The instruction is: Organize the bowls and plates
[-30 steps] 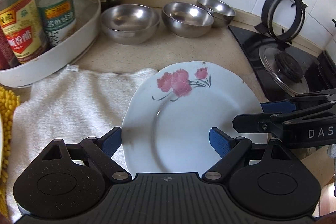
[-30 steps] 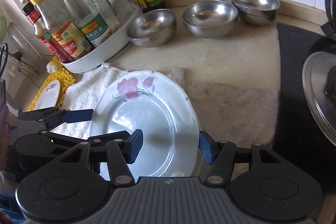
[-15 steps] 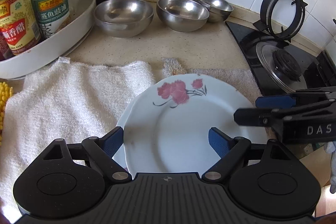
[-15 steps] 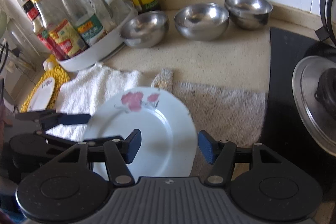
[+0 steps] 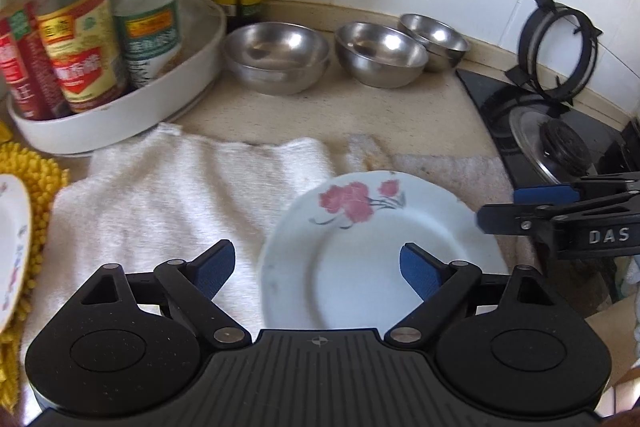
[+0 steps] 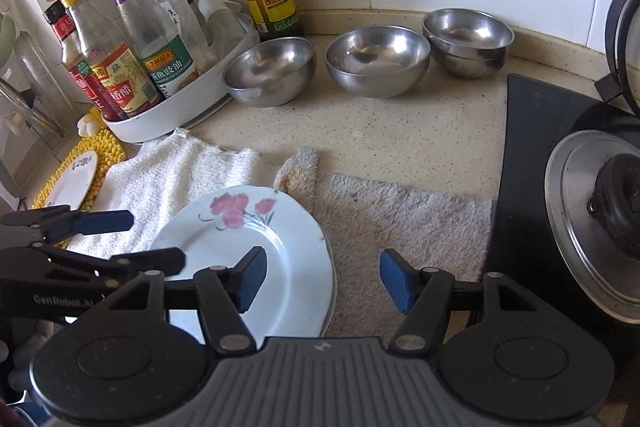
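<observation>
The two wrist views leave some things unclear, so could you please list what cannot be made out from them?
- Flowered plate: its near edge is hidden behind the left gripper body in the left wrist view, so what supports it is unclear.
- Small plate on the yellow mat: cut off by the left wrist view's edge, small and partly hidden in the right.
- Rightmost steel bowls: stacked; count uncertain.
- Bottle labels: blurred.

Speckled beige countertop carries three steel bowls, white towel, grey towel; bottle tray.
</observation>
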Motion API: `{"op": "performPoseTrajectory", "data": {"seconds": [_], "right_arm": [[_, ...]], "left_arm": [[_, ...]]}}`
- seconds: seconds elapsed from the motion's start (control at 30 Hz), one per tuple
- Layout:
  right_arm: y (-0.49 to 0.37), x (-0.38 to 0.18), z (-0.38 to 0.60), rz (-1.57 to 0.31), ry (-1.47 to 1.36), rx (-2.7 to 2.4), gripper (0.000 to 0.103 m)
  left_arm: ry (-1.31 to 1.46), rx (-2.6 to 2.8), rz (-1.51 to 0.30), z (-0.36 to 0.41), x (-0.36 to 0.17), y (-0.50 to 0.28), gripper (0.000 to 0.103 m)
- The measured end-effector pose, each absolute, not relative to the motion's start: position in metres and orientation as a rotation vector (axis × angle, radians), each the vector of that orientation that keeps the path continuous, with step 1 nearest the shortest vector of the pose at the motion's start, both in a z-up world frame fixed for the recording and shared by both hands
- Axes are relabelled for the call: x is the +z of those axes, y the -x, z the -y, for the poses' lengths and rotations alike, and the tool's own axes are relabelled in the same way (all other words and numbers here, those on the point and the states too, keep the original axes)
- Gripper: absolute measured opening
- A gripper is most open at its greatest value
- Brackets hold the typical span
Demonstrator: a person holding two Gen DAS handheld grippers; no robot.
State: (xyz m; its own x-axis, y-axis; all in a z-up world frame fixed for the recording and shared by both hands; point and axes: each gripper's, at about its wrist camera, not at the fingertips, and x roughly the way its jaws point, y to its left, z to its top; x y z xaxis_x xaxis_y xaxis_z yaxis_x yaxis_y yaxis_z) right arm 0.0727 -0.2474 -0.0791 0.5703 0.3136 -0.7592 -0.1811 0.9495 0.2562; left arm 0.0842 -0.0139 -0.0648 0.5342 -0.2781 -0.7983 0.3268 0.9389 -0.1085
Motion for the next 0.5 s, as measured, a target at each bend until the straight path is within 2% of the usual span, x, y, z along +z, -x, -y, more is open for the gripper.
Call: {"op": "performPoseTrajectory", "data": {"seconds": [0.5], "right_arm": [[-0.089,-0.065,0.164,-0.881,-0.023,0.54,0.066]], "left_arm": [[-0.004,-0.102,-0.939,-0.055,-0.059,-0.064,0.095]]}}
